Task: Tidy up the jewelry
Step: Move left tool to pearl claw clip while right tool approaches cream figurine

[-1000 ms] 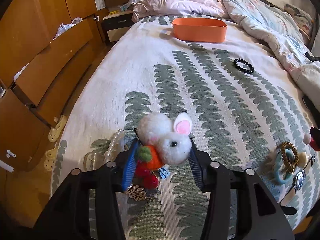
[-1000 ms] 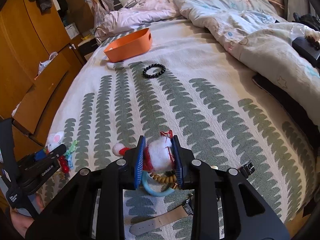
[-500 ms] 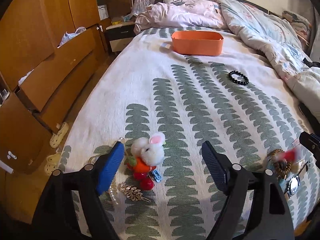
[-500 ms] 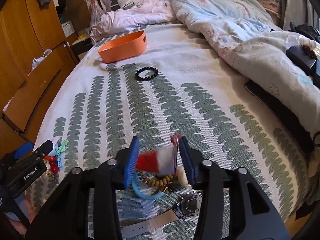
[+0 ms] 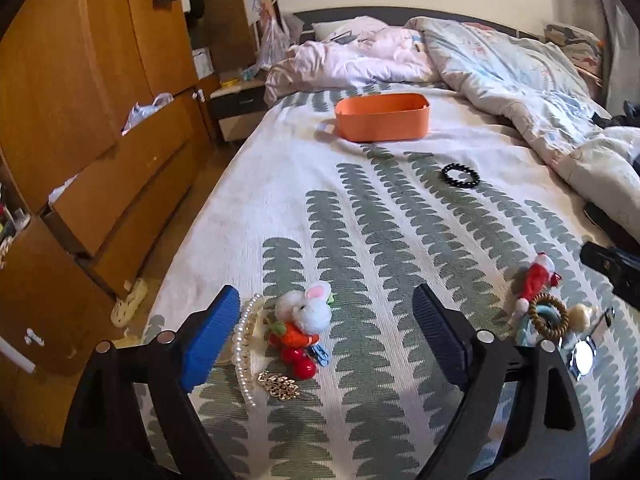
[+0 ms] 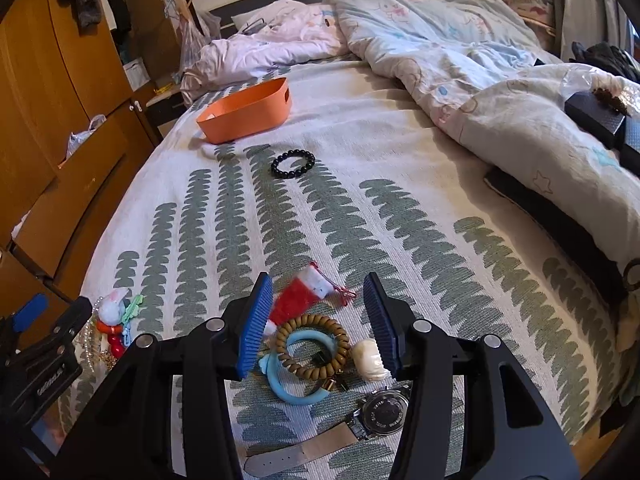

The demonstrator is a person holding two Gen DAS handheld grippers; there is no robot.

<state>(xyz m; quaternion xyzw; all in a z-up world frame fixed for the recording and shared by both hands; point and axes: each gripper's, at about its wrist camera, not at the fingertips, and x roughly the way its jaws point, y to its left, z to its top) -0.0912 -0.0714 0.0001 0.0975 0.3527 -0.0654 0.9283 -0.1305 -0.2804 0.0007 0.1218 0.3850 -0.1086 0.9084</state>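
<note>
The left gripper [image 5: 324, 330] has just been opening its jaws and now stands wide apart above the bed [image 5: 248, 216], holding nothing. A fluffy bunny clip [image 5: 306, 312] lies on the bedspread between its fingers. The right gripper [image 6: 316, 316] has just opened partway too, empty, and a red Santa hat clip [image 6: 298, 300] lies between its fingers. The orange bin [image 6: 248, 114] sits far up the bed.

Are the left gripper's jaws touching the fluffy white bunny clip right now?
Apart. In the left wrist view the left gripper has jaws spread wide, having just been opening; the fluffy white bunny clip lies on the bedspread between them, bare fabric showing on both sides.
</note>
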